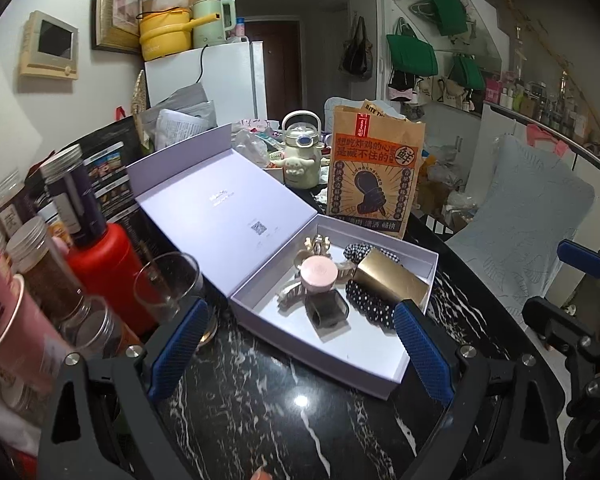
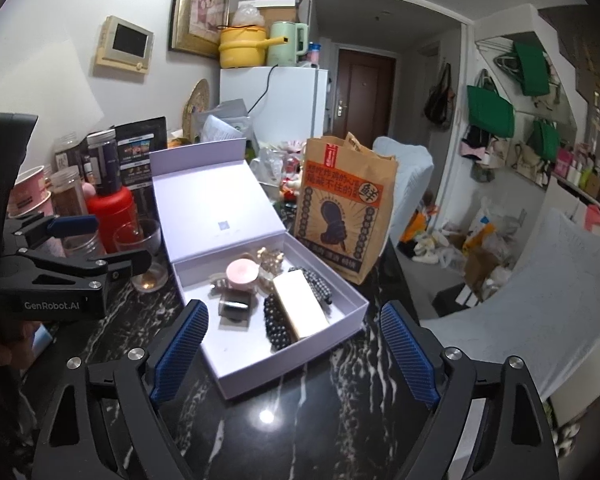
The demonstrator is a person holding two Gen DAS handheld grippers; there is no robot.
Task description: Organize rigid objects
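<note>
Both my claws, left gripper [image 1: 300,344] and right gripper [image 2: 294,350], hang released and empty. The gold case [image 2: 300,306] lies inside the white box [image 2: 352,304], seemingly atop the beaded scrunchie [image 2: 276,330]. I close the lid [image 2: 216,204] squarely next.

"GenRobot.AI" printed in white on the black body of the left tool [image 2: 72,224], seen from the right wrist view. On the brown paper bag [image 1: 374,176]: "BITE TH…" along the torn top edge, the orange band reading "想吃炸鸡的心是藏不住的", and a round seal with "鲜". A small QR code, too fine to read, on the inside of the open box lid [image 1: 224,204].
</note>
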